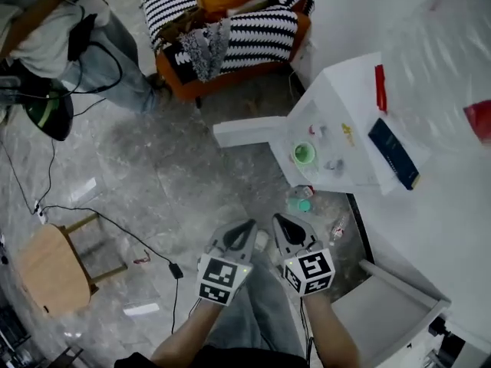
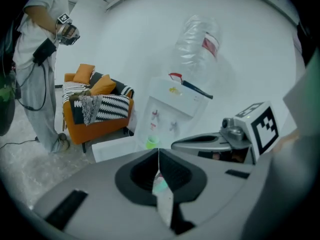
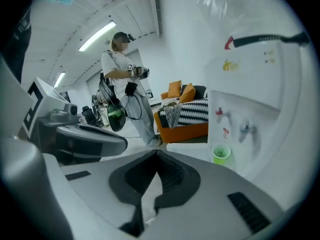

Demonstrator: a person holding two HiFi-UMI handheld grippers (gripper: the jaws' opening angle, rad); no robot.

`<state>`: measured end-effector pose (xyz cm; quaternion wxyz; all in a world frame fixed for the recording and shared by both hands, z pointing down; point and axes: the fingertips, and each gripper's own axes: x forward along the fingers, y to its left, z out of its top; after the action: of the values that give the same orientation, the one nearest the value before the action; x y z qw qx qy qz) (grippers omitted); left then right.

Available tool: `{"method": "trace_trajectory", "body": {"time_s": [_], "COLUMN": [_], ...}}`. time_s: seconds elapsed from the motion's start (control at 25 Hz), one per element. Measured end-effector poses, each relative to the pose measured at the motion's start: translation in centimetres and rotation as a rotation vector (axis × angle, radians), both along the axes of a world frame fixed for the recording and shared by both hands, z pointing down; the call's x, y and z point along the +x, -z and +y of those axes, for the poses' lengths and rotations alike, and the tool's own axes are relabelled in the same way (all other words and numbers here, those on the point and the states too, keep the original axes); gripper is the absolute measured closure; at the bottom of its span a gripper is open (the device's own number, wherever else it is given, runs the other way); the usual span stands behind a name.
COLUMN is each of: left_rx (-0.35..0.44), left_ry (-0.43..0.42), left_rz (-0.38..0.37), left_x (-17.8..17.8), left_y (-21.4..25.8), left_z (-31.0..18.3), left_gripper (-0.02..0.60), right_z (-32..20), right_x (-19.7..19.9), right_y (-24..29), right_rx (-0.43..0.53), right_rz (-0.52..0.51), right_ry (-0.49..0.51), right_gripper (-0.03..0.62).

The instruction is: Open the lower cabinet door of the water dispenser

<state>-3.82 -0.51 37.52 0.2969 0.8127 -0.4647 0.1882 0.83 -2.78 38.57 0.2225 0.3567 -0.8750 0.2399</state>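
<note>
The white water dispenser (image 1: 337, 129) stands at the right with a clear bottle (image 1: 437, 60) on top and a green cup (image 1: 304, 153) under its taps. A white door panel (image 1: 245, 131) stands out from its lower front towards the sofa. It shows too in the left gripper view, door panel (image 2: 112, 148), and in the right gripper view, door panel (image 3: 187, 148). My left gripper (image 1: 249, 225) and right gripper (image 1: 278, 220) hang side by side, clear of the dispenser, pointing at it. Both are shut and hold nothing. The jaws meet in each gripper view, left gripper (image 2: 159, 156), right gripper (image 3: 157, 156).
An orange sofa (image 1: 230, 37) with a striped blanket stands beyond the door panel. A person (image 1: 77, 44) stands at the far left beside cables on the floor. A wooden stool (image 1: 50, 267) is at the near left, a white box (image 1: 383, 313) at the near right.
</note>
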Motion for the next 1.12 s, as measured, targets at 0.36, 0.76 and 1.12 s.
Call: {"method": "trace_trajectory", "body": {"time_s": [0.36,0.76,1.12], "left_rx": [0.085,0.177,0.351], "left_ry": [0.01,0.074,-0.072], "left_rz": [0.051,0.15,0.147], "left_x": [2.8,4.5,7.8], "left_y": [8.0,17.7,26.4], "left_z": [-2.0,-2.8,-3.8], "left_gripper": [0.571,0.571,0.571], "right_z": [0.5,0.0,0.5], "right_x": [3.2,6.1,9.5], "right_y": [9.6,20.8,29.2], "right_rx": [0.098,0.271,0.425], "right_rz": [-0.025,-0.054,-0.099], "right_ry": [-0.088,-0.218,-0.414], "right_gripper": [0.585,0.583,0.583]}}
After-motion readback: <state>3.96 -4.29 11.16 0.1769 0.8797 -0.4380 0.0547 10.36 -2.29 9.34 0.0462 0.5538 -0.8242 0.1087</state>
